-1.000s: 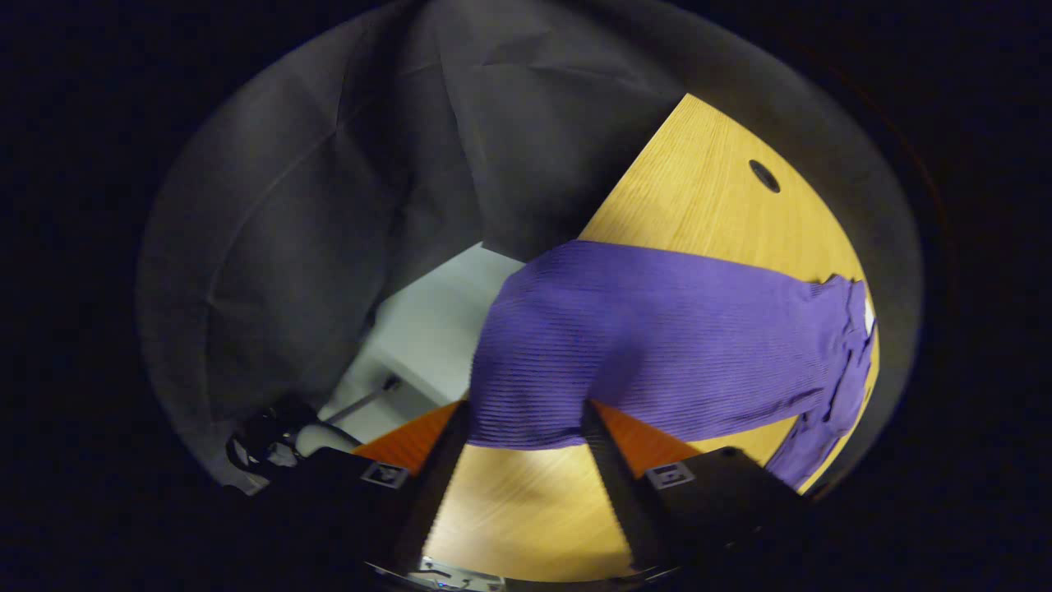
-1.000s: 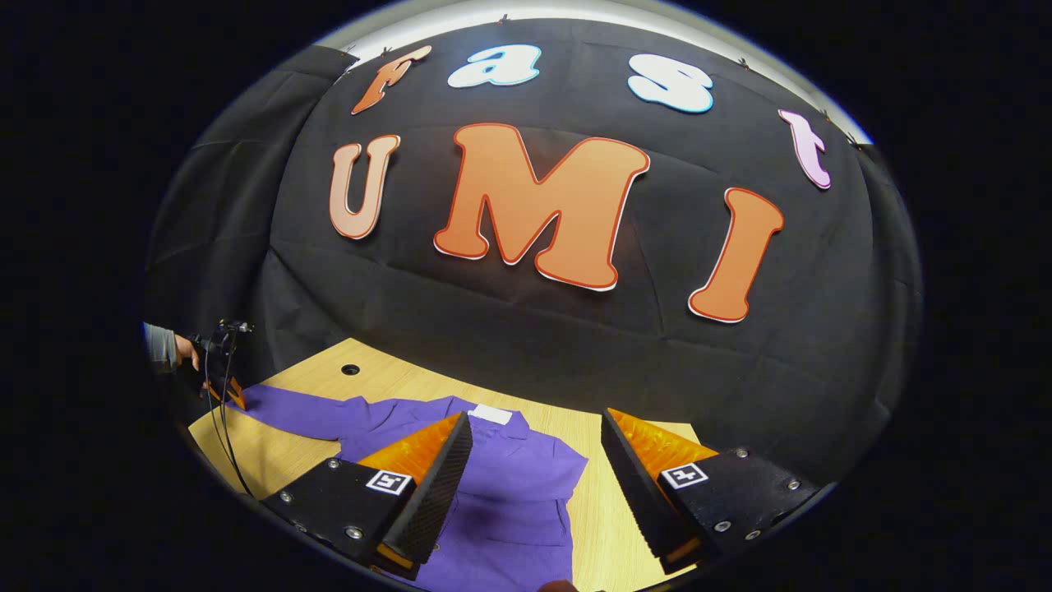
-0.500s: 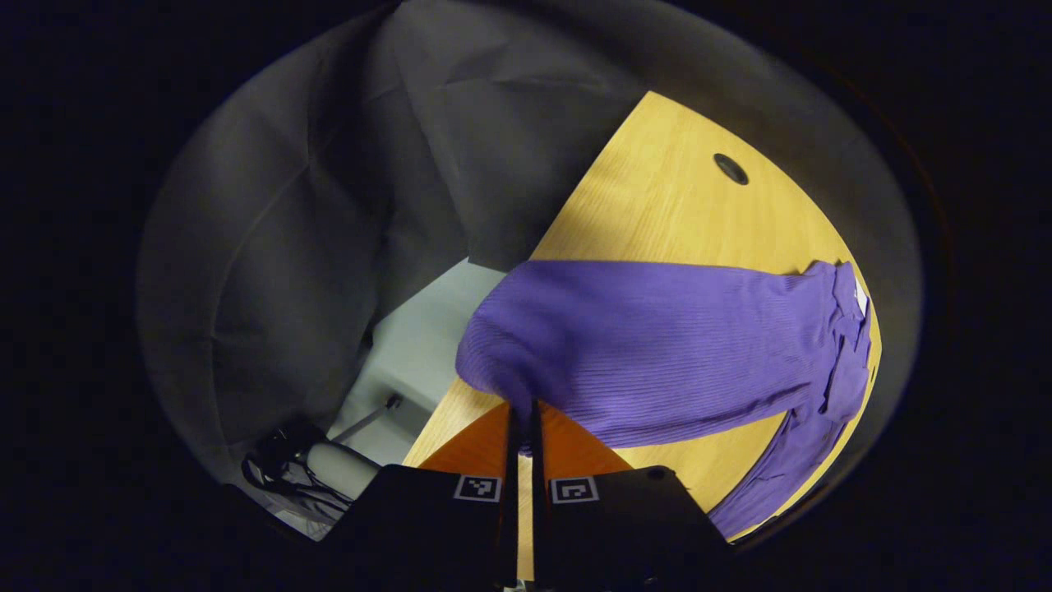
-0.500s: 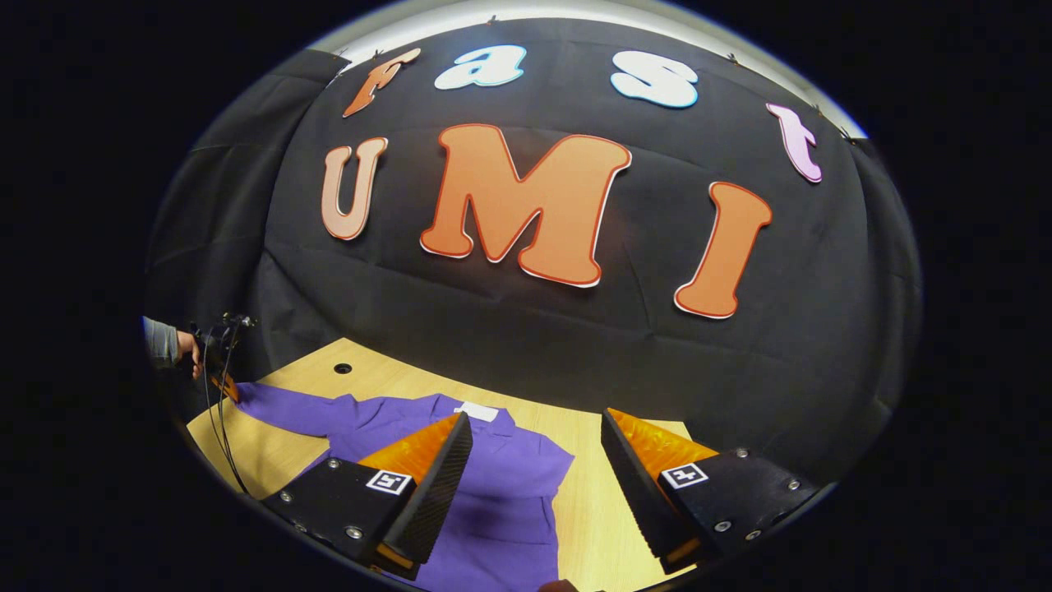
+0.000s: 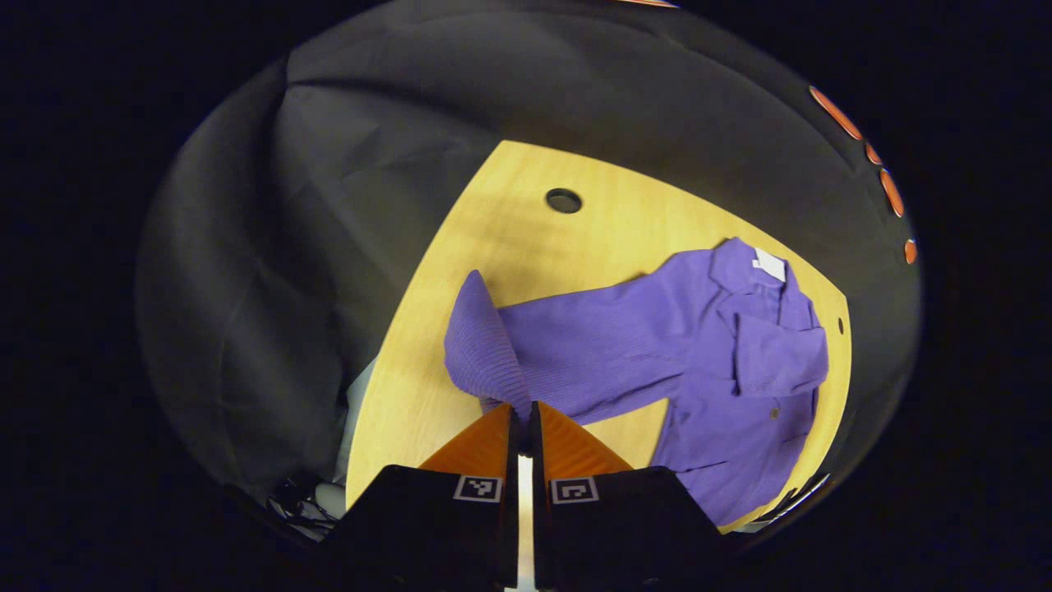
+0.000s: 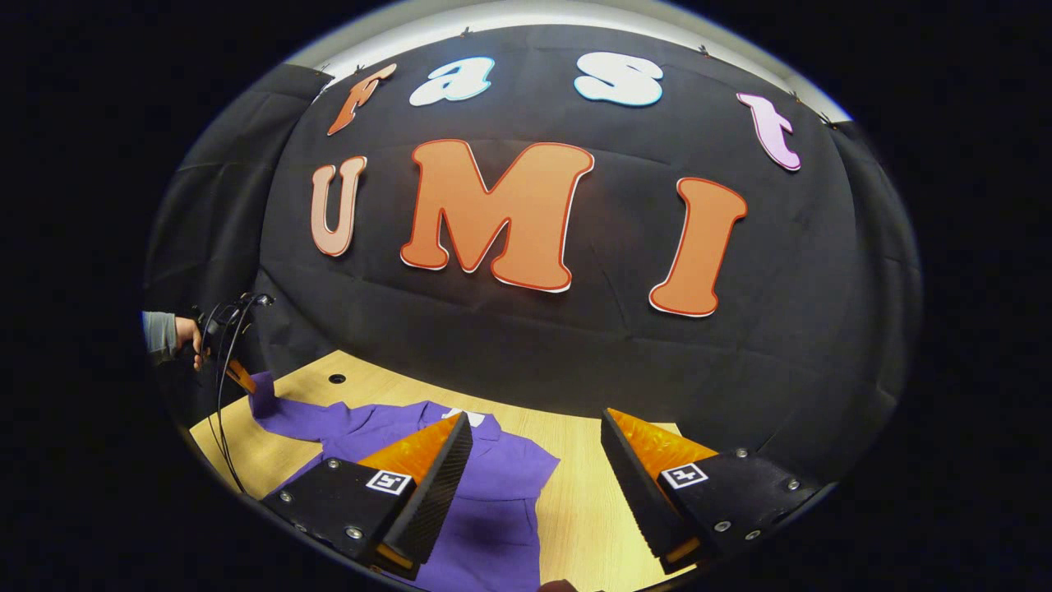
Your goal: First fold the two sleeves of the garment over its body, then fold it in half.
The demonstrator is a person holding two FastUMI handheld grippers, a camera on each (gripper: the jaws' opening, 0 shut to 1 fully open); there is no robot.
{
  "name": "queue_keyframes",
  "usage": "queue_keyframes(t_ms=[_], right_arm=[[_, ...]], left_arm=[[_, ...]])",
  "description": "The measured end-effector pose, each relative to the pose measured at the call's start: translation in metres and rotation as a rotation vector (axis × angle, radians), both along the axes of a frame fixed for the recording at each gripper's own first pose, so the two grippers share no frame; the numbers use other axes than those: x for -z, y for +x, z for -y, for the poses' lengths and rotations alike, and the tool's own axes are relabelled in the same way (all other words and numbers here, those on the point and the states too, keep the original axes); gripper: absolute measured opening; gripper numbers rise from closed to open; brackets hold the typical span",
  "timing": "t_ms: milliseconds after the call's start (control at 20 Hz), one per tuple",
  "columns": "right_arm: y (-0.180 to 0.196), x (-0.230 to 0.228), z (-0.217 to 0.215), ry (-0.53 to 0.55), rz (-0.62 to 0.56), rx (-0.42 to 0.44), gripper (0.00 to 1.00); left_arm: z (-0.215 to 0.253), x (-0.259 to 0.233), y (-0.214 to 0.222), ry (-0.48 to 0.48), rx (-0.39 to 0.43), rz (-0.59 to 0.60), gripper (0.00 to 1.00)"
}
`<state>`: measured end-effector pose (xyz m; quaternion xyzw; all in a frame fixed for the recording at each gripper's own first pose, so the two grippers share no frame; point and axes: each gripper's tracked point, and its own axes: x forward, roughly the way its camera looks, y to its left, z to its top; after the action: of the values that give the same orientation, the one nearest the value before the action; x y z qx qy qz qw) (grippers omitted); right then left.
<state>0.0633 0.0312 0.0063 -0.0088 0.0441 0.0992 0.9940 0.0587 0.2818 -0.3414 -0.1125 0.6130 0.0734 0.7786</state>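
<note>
moved: left gripper (image 5: 519, 415) has lifted the cuff end of the long sleeve (image 5: 575, 349) off the table (image 5: 493, 230) since a second ago, when its fingers stood spread around the flat cuff; half a second ago they had come together on it
left gripper now: fingers pressed together, pinching the cuff (image 5: 485, 353), which stands up in a rounded fold just ahead of the tips
right gripper: right gripper (image 6: 534, 485) hangs with fingers spread wide above the shirt body, holding nothing, much as it did a second ago
garment: purple garment (image 5: 740, 386) lies flat on the wooden table, collar with its white tag (image 5: 770, 264) toward the far edge; the short sleeve on the other side (image 5: 777, 353) already looks folded over the chest
meaning for the task: my reading is that the first sleeve fold is under way, with the raised cuff ready to be carried across onto the body; the fold in half is not yet begun
from the right gripper view: a hand (image 6: 187, 335) at the far left holds the left gripper, and the sleeve end (image 6: 265, 386) rises toward it
hidden: how much cloth sits between the left fingers is masked by the fingers themselves
cut off: the garment's hem runs out at the lower edge in both views, so its lie there cannot be told
hard to make out: whether the far sleeve is fully flat; the right gripper's own fingers cover part of the chest
</note>
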Motion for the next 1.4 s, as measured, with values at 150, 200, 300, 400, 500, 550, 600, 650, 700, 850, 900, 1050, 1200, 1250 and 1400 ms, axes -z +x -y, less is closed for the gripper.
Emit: queue_keyframes(t_ms=[150,200,300,400,500,550,600,650,700,850,900,1050,1200,1250,1400], right_arm=[[0.000,0.009,0.012,0.017,-0.008,-0.007,0.94],[-0.001,0.011,0.013,0.028,-0.010,-0.017,0.94],[0.000,0.015,0.016,0.052,-0.014,-0.031,0.94],[0.001,0.020,0.021,0.063,-0.019,-0.041,0.94],[0.001,0.023,0.030,0.062,-0.016,-0.044,0.94],[0.001,0.025,0.034,0.057,-0.014,-0.047,0.94],[0.003,0.025,0.041,0.053,-0.011,-0.038,0.94],[0.005,0.027,0.046,0.054,-0.009,-0.041,0.94],[0.005,0.029,0.052,0.057,-0.013,-0.040,0.94],[0.010,0.037,0.068,0.068,-0.024,-0.036,0.94],[0.010,0.039,0.073,0.072,-0.025,-0.036,0.94],[0.016,0.048,0.088,0.086,-0.041,-0.026,0.94],[0.020,0.057,0.098,0.106,-0.068,-0.024,0.94],[0.020,0.059,0.101,0.113,-0.076,-0.025,0.94],[0.022,0.062,0.110,0.126,-0.083,-0.009,0.94]], left_arm=[[0.057,-0.026,0.020,-0.039,0.074,0.046,0.07],[0.075,-0.034,0.026,-0.046,0.104,0.061,0.07],[0.109,-0.048,0.037,-0.052,0.168,0.088,0.08],[0.143,-0.060,0.051,-0.058,0.236,0.112,0.07],[0.180,-0.071,0.063,-0.057,0.297,0.129,0.08],[0.196,-0.075,0.068,-0.050,0.334,0.132,0.08],[0.217,-0.077,0.072,-0.048,0.375,0.137,0.08],[0.235,-0.078,0.078,-0.045,0.410,0.147,0.08],[0.255,-0.080,0.084,-0.045,0.433,0.154,0.08],[0.309,-0.079,0.092,-0.069,0.484,0.156,0.08],[0.323,-0.077,0.094,-0.062,0.502,0.155,0.08],[0.373,-0.066,0.106,-0.043,0.530,0.176,0.08],[0.413,-0.042,0.113,-0.018,0.535,0.167,0.08],[0.424,-0.036,0.113,-0.016,0.541,0.161,0.10],[0.453,-0.021,0.119,-0.011,0.546,0.160,0.14]])
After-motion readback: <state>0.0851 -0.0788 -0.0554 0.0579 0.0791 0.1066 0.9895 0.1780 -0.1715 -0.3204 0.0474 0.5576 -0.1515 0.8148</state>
